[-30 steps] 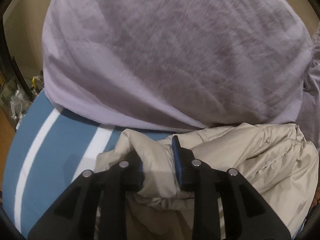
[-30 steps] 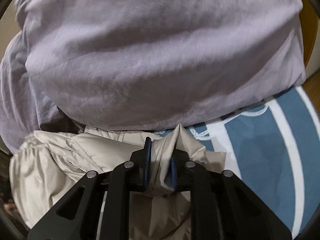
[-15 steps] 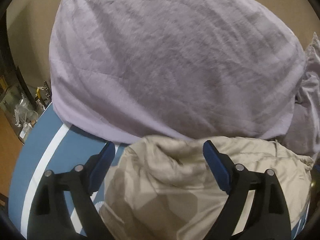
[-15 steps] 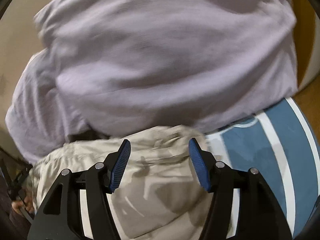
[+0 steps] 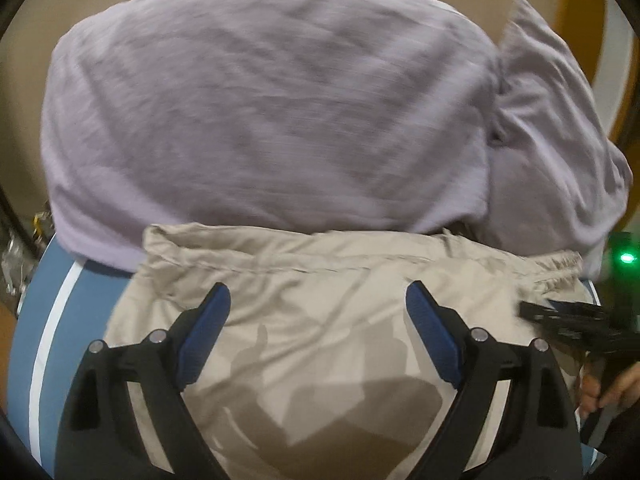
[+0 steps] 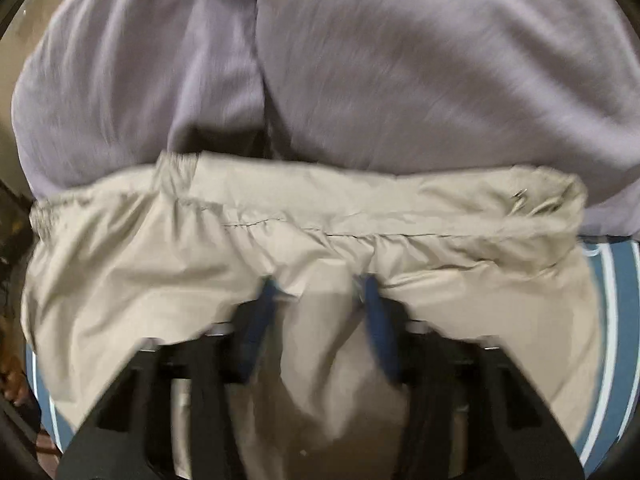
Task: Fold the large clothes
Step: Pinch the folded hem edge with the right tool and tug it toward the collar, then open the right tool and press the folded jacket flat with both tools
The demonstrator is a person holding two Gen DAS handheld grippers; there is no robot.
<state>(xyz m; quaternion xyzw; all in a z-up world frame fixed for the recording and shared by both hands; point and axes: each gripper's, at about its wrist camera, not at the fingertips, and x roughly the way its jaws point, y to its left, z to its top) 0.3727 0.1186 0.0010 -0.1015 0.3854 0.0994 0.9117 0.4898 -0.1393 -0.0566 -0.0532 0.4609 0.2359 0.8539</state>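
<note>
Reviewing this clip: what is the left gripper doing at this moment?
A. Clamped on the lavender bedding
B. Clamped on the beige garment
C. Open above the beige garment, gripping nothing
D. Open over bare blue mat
C: the left gripper has its blue-padded fingers spread wide, with the beige garment flat between them, ungripped.

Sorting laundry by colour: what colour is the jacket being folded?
Beige jacket; clearest in the left wrist view.

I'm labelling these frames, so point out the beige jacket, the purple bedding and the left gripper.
beige jacket (image 5: 320,280): left wrist view, stitched hem area
purple bedding (image 5: 260,120): left wrist view, middle of mound
left gripper (image 5: 318,320): left wrist view, between fingertips
</note>
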